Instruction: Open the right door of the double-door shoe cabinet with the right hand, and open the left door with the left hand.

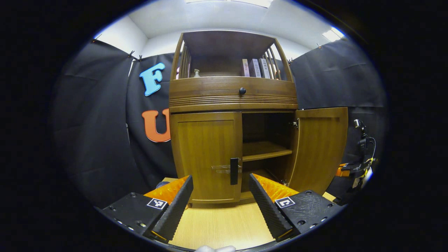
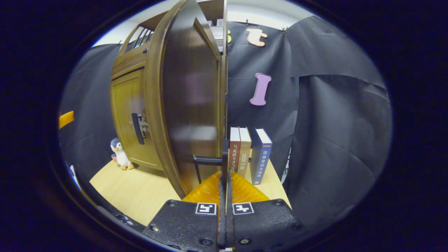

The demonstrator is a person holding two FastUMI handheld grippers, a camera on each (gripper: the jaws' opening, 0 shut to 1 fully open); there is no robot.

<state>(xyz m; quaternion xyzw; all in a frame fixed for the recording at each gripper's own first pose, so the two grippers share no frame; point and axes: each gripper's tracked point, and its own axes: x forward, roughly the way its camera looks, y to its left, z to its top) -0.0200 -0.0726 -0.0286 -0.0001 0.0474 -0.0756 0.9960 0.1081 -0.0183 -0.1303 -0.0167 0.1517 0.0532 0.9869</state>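
2 doors, 1 open: the shoe cabinet (image 1: 232,115) stands on the wooden surface (image 1: 224,224), against the booth wall.
Right door (image 1: 320,147): swung out wide, inner shelf (image 1: 266,149) exposed. In the right gripper view it is seen nearly edge-on (image 2: 189,105).
Left door (image 1: 206,157): shut, flush with the cabinet front; its dark vertical handle (image 1: 234,170) sits at the inner edge.
Right gripper (image 2: 225,182): fingers pressed together on the thin right door handle (image 2: 225,154), so the door is held by it.
Left gripper (image 1: 220,196): fingers spread wide, empty, near the left door, pointed just below its handle.
Books (image 2: 245,152): 3 upright on the surface beyond the open door.
Penguin toy (image 2: 119,154): by the cabinet's base.
Step in hand (judged): grasp the left door handle.
Method: raise slightly, centre the handle between the fingers, close across its narrow width, then pull along an arc about the left hinge, not straight back.
Risk: a shallow grip may slip off the slim bar.
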